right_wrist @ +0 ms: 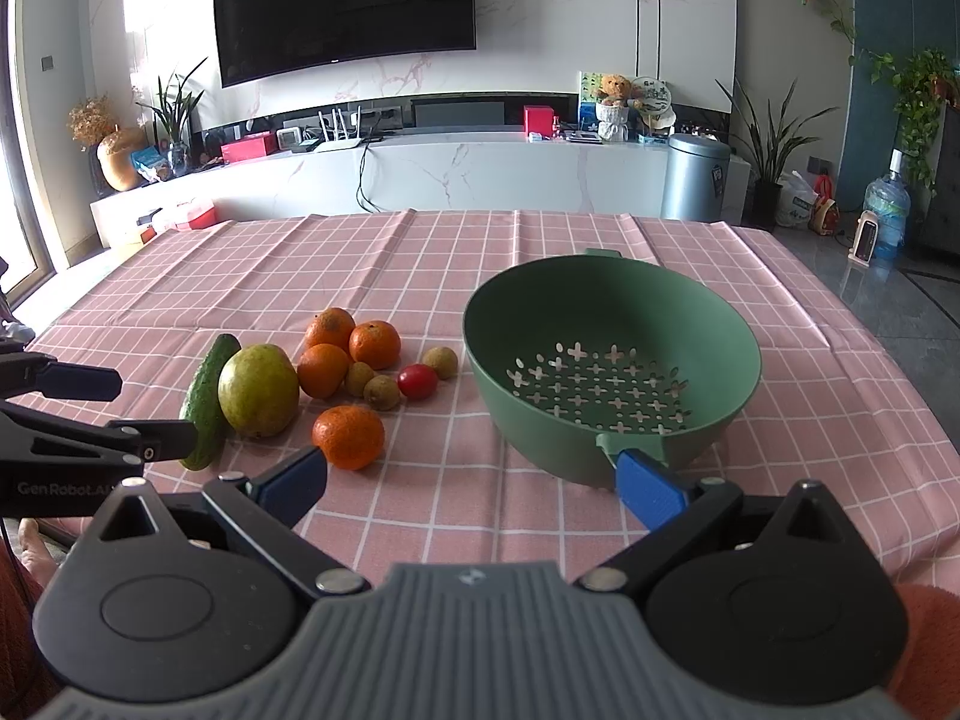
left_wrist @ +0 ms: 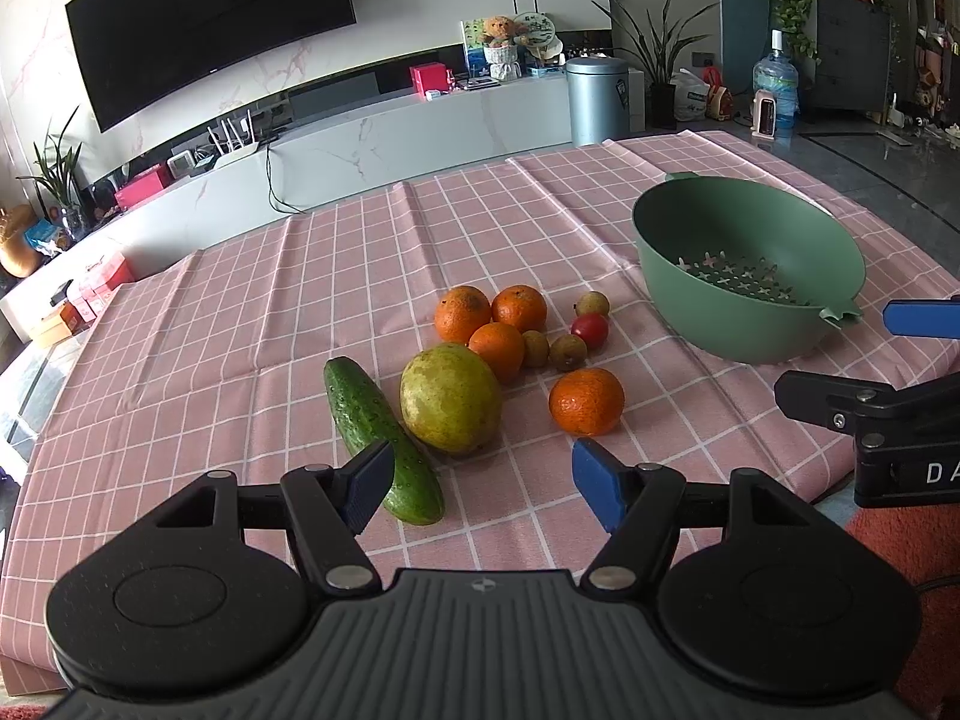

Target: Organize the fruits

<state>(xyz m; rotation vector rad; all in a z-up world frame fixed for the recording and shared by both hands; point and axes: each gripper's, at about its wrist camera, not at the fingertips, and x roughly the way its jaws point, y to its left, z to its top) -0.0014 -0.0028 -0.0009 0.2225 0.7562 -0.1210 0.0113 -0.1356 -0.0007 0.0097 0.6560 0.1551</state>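
Note:
A green colander bowl [right_wrist: 612, 360] stands empty on the pink checked cloth; it also shows in the left wrist view [left_wrist: 747, 267]. Left of it lie a cucumber [left_wrist: 381, 438], a green-yellow mango [left_wrist: 450, 399], several oranges with one apart [left_wrist: 587, 401], small brown longans [left_wrist: 567, 352] and a red cherry tomato [left_wrist: 590, 329]. My left gripper [left_wrist: 483, 489] is open and empty just short of the mango and cucumber. My right gripper [right_wrist: 471, 489] is open and empty before the bowl's near rim, its right fingertip [right_wrist: 651, 489] close to the bowl's handle.
The pink checked tablecloth [right_wrist: 420, 252] covers the table, whose right edge drops to a grey floor. Behind it stand a white TV bench, a wall TV, a metal bin [right_wrist: 696, 177], plants and a water bottle [right_wrist: 885, 216]. The right gripper shows at the right in the left wrist view [left_wrist: 870, 360].

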